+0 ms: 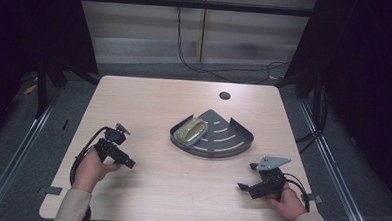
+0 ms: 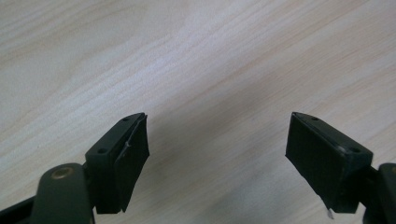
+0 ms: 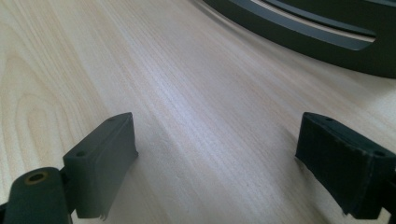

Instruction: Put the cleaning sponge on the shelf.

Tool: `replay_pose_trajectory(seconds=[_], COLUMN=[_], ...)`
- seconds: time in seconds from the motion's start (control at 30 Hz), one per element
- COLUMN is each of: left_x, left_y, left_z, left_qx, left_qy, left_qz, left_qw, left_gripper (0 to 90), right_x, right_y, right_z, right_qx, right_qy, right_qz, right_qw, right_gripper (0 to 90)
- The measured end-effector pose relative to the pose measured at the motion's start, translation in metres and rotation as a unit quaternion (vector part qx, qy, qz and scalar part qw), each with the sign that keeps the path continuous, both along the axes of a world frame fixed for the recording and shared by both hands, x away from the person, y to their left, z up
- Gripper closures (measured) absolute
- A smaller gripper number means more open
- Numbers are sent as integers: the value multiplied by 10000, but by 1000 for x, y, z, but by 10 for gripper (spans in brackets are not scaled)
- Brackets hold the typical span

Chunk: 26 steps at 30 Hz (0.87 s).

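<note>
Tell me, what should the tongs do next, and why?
Probably the right tongs should glide forward toward the dark slotted tray. Both tongs are open and empty, resting low over bare table, and the tray's curved rim already sits just ahead in the right gripper view. The yellowish-green thing lies in the tray; the left tongs are farther off.

Pale wooden table point(image 1: 149, 103) carries a dark slotted corner tray point(image 1: 218, 139), perhaps metal.

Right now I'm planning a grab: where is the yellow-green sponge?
In the high view, the sponge lies in the left part of the dark corner tray, mid-table.
</note>
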State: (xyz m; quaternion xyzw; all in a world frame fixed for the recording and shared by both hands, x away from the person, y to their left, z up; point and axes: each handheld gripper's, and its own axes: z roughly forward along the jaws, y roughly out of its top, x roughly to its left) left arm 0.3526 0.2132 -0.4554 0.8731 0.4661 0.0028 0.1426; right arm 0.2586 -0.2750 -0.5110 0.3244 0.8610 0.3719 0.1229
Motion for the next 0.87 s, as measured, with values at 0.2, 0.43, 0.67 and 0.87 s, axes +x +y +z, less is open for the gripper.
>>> replay_pose_trajectory(seconds=[0.2, 0.43, 0.67, 0.87], left_x=[-4, -8, -10, -11], left_y=[6, 10, 9, 8], left_z=[-5, -9, -17, -19], left_qx=[39, 70, 99, 119], left_qy=[-98, -142, -144, -176], left_qz=[28, -33, -51, -29], left_qw=[9999, 9999, 9998, 9998], left_gripper=[213, 213, 206, 194], right_x=[0, 0, 0, 0], right_y=[0, 0, 0, 0], right_z=[0, 0, 0, 0], right_qx=[1, 1, 0, 1], right_qy=[-1, -1, -2, 2], right_qz=[0, 0, 1, -4], right_qw=[10000, 10000, 10000, 10000], right_gripper=[114, 114, 114, 114])
